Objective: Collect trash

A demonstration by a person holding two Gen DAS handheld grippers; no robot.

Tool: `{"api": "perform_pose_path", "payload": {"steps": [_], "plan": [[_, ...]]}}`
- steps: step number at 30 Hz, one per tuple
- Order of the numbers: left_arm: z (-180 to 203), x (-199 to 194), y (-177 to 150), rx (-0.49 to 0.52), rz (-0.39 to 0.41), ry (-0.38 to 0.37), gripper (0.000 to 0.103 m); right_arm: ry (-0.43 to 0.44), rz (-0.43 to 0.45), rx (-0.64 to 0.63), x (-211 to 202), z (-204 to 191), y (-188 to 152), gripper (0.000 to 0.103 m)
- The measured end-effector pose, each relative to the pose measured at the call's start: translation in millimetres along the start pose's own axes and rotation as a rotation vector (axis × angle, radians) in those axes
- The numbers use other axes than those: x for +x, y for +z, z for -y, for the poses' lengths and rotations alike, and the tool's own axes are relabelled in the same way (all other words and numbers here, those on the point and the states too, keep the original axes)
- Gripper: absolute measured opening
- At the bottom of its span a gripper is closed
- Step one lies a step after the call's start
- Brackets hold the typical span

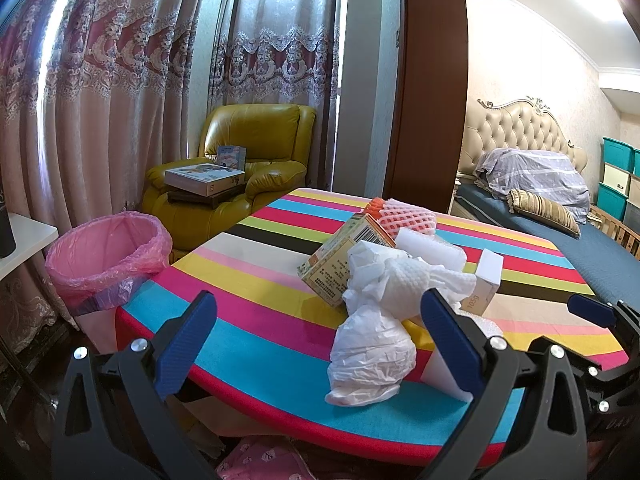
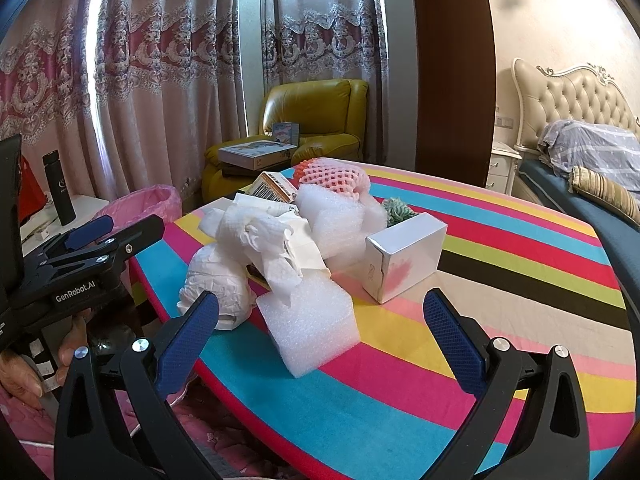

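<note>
A bin (image 1: 106,256) lined with a pink bag stands on the floor just off the worktop's (image 1: 256,344) corner, beside the yellow armchair (image 1: 256,148). As far as the view reaches into its mouth I see only the liner, though the bottom is hidden.

The trash sits heaped on the striped worktop. Nearest the left tool (image 1: 318,332) is a crumpled white plastic bag (image 1: 370,364), with wadded white paper (image 1: 404,276) above it. A printed carton (image 1: 340,260) lies tilted, its long axis running from the near side up and away toward a pink foam net (image 1: 404,216) at the back. A block of white foam (image 2: 312,324) lies in front of the right tool (image 2: 320,332), its long side pointing toward the camera. Just right of it stands a small white box (image 2: 404,256), one corner turned toward me.

Both tools hang released, jaws spread wide, grasping nothing. A hand (image 2: 24,372) holds the left tool's grip.
</note>
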State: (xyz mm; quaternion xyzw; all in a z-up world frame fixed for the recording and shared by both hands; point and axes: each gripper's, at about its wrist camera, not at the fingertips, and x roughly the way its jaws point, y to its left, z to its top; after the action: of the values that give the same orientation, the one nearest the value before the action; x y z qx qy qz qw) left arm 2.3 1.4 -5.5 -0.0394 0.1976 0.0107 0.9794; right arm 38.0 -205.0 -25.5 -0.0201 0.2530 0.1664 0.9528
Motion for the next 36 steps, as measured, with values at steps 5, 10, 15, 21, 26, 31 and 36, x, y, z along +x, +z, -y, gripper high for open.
{"api": "perform_pose_path", "payload": {"steps": [5, 10, 15, 21, 26, 31, 36], "plan": [[0, 0, 0, 0.001, 0.000, 0.000, 0.099, 0.001, -0.002, 0.000, 0, 0, -1, 0.096], [0, 0, 0, 0.001, -0.001, 0.000, 0.099, 0.002, -0.003, -0.002, 0, -1, -3, 0.096], [0, 0, 0, 0.001, -0.001, 0.001, 0.099, 0.002, -0.006, -0.003, 0, -2, -4, 0.096], [0, 0, 0, 0.001, -0.001, 0.000, 0.099, 0.004, -0.011, -0.004, 2, -3, -5, 0.096], [-2, 0, -2, 0.000, -0.005, 0.004, 0.099, 0.006, -0.015, -0.003, 3, -4, -6, 0.096], [-2, 1, -3, 0.002, -0.005, 0.007, 0.099, 0.009, -0.025, -0.001, 8, -3, -8, 0.096], [-7, 3, -3, -0.014, -0.018, 0.012, 0.098, 0.008, -0.043, -0.002, 13, -2, -10, 0.096]]}}
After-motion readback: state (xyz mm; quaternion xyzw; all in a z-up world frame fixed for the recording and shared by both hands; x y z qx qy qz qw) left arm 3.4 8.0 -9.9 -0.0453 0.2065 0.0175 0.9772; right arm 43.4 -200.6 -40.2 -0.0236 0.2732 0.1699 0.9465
